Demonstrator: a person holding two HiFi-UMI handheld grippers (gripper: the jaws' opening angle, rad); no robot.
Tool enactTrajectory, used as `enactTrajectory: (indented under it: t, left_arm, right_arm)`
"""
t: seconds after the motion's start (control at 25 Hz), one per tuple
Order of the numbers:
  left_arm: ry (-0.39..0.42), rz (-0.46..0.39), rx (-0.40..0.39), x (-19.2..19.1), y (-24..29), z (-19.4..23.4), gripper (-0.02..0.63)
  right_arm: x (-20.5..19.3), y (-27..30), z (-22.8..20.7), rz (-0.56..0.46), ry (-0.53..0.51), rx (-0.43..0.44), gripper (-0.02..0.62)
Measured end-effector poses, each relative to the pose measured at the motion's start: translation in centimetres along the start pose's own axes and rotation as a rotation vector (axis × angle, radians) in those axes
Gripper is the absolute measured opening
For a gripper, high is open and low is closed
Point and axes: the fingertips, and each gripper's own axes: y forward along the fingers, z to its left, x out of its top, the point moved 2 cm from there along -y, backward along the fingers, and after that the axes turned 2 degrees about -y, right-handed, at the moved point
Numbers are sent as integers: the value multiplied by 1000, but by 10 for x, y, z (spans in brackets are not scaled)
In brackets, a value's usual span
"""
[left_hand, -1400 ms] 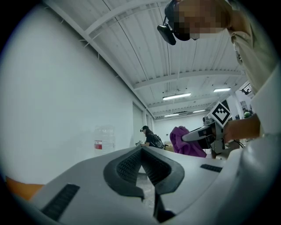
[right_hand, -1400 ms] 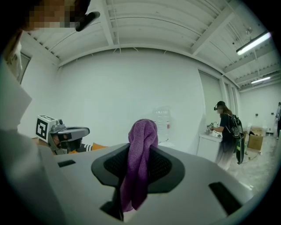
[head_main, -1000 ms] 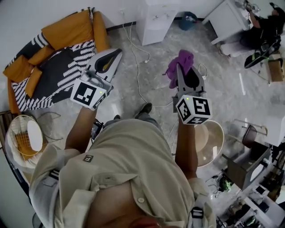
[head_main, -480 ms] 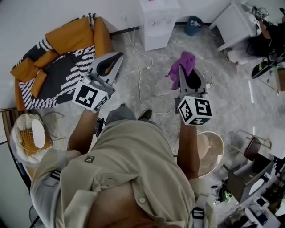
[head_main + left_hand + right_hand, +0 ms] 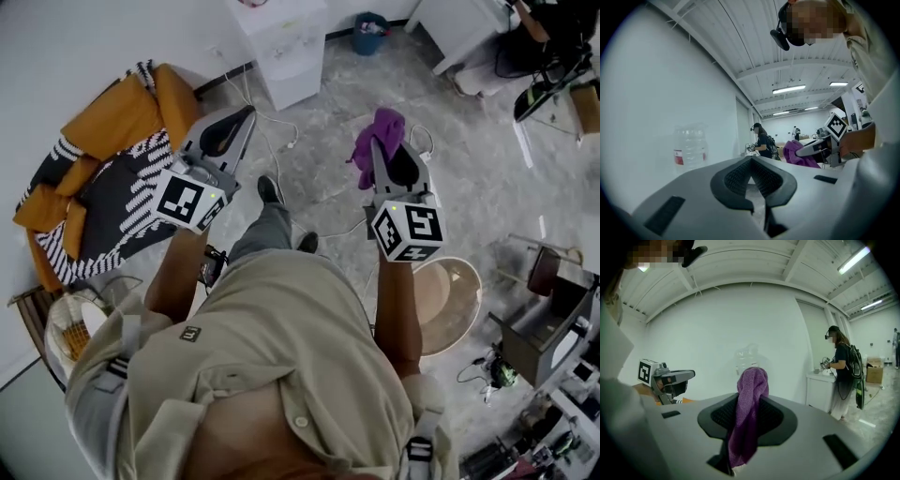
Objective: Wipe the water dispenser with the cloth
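Observation:
The white water dispenser (image 5: 281, 45) stands against the wall at the top of the head view, some way ahead of both grippers. Its clear bottle (image 5: 689, 147) shows at the left of the left gripper view and faintly as a bottle (image 5: 747, 359) behind the cloth in the right gripper view. My right gripper (image 5: 379, 142) is shut on a purple cloth (image 5: 381, 131), which hangs down between the jaws as cloth (image 5: 749, 413). My left gripper (image 5: 244, 114) is held level beside it, jaws shut with nothing in them (image 5: 751, 160).
An orange sofa with a striped blanket (image 5: 108, 155) lies to the left. Cables (image 5: 281, 141) trail over the marble floor near the dispenser. A blue bin (image 5: 372, 31) and a white table (image 5: 459, 26) are at the back right, where a person (image 5: 842, 376) stands. A round wooden stool (image 5: 448, 300) is by my right side.
The person carrying the grippers has stepped forward, one foot now ahead. The dispenser and sofa sit nearer and shifted left in view. Both grippers keep their pose and the cloth stays held.

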Motion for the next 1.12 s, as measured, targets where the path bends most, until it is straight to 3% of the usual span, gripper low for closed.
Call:
enactTrajectory:
  t: [0.32,0.6,0.84,1.12]
  left_arm:
    - [0,-39,-126,5,94,53,15]
    - [-8,-50,-159,-1,143,138,15]
    - [-20,-52,-119,-14,162,224,15]
    - [-86,-14,60,-42,164,289,15]
  right_arm:
    - [28,62,-40,-5,-1,-120,117]
    - [44,151,-36,18,-2,-148,117]
    - [62,245,-19,36,-18,-116,117]
    - [62,348,-12,129,-64,55,121]
